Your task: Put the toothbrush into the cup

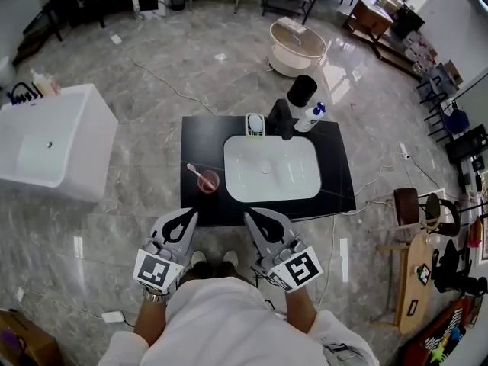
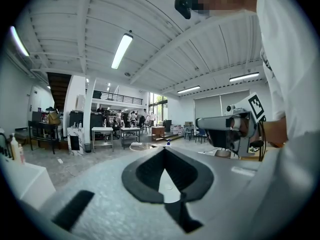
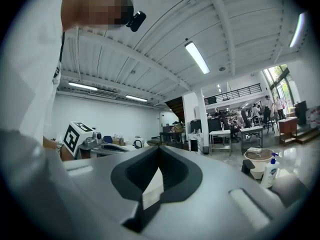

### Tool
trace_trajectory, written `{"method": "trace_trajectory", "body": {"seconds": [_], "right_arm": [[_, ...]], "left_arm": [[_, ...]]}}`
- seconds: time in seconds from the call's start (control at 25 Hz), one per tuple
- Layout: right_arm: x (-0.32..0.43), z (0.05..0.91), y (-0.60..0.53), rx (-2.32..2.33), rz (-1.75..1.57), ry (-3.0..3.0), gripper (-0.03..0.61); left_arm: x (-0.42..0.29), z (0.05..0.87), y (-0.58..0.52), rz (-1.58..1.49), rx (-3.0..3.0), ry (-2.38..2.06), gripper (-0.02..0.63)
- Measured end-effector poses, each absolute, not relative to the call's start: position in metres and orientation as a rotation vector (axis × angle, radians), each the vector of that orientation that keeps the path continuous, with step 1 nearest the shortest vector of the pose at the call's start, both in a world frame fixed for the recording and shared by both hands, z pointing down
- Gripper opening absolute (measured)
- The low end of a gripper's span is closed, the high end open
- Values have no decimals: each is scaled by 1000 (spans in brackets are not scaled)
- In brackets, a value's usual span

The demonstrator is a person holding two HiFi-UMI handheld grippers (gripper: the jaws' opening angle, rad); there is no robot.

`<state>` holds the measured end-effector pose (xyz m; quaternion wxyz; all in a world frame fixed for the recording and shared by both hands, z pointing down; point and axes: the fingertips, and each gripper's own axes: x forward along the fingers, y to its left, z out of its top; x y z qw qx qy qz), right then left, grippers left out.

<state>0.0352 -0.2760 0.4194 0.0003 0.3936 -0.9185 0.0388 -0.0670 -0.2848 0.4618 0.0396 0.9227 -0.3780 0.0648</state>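
A small pink cup [image 1: 207, 181] stands on the left part of the black table [image 1: 341, 181]. A pink-and-white toothbrush [image 1: 198, 172] leans inside it, handle up to the left. My left gripper [image 1: 188, 215] hovers at the table's front edge, just below the cup, shut and holding nothing. My right gripper [image 1: 250, 216] is beside it at the same edge, also shut and holding nothing. In the left gripper view the left gripper [image 2: 164, 149] points up at the hall, and its jaw tips meet. The right gripper [image 3: 159, 148] shows the same in the right gripper view.
A white basin [image 1: 271, 168] fills the table's middle. Behind it are a soap dish [image 1: 255, 125], a black faucet [image 1: 280, 119], a pump bottle [image 1: 311, 117] and a black cup [image 1: 302, 91]. A white bathtub [image 1: 46, 139] stands at left, chairs [image 1: 415, 204] at right.
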Motion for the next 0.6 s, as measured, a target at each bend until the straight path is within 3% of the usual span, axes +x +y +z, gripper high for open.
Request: {"method": "trace_trajectory", "body": {"seconds": [0.6], "right_arm": [[39,417,-269,1238,117,-2886,11]], "left_arm": [[-64,457,-277,176,2840,-1172,-2]]}}
